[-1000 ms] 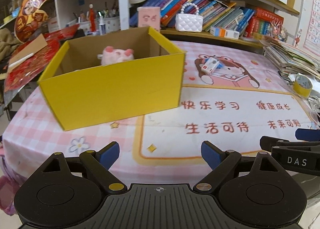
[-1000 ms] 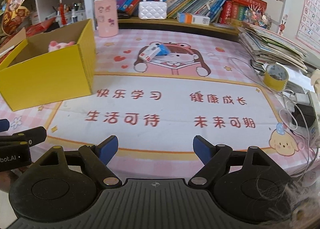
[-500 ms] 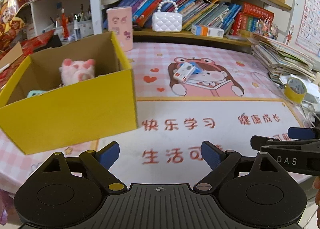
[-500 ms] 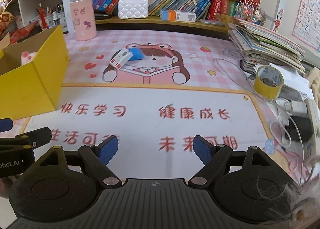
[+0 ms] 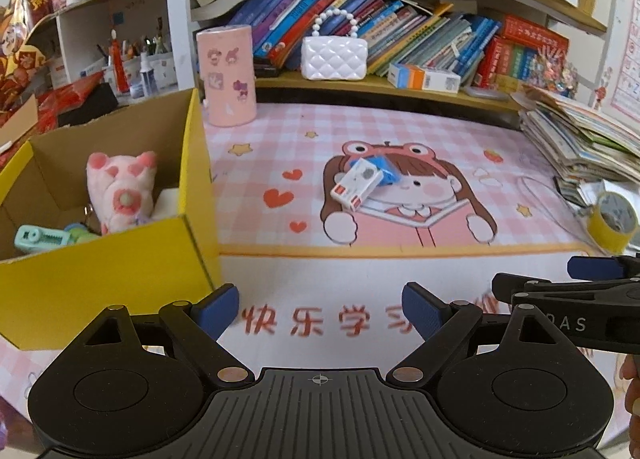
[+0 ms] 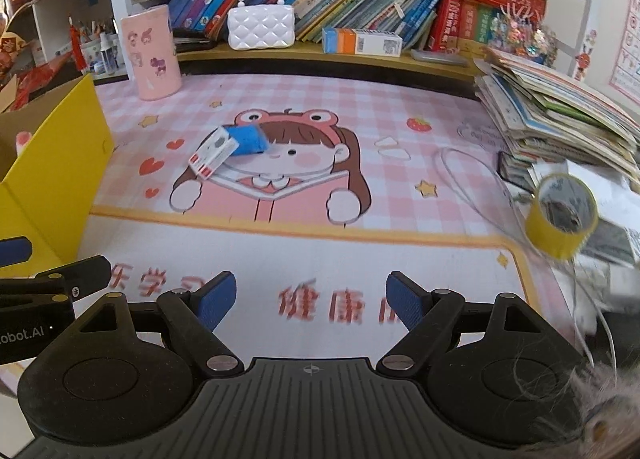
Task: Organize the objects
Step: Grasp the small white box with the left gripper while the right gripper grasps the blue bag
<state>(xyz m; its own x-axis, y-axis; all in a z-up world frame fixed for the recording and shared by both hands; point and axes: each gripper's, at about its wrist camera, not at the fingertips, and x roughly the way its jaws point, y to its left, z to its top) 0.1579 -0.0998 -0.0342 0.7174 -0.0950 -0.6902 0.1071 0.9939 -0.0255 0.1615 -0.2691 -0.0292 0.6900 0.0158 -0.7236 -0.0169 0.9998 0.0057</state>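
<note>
The white box (image 5: 356,183) leans on a blue block (image 5: 385,167) mid-mat, right of the yellow carton (image 5: 120,271) holding a pink plush (image 5: 120,191). We hold our left gripper (image 5: 319,309) and right gripper (image 6: 310,297) wide and empty, well short of it.

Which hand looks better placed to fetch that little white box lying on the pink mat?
Probably left. The small white box with red stripes lies nearly straight ahead of the open left gripper; for the open right gripper it sits off to the left.
</note>
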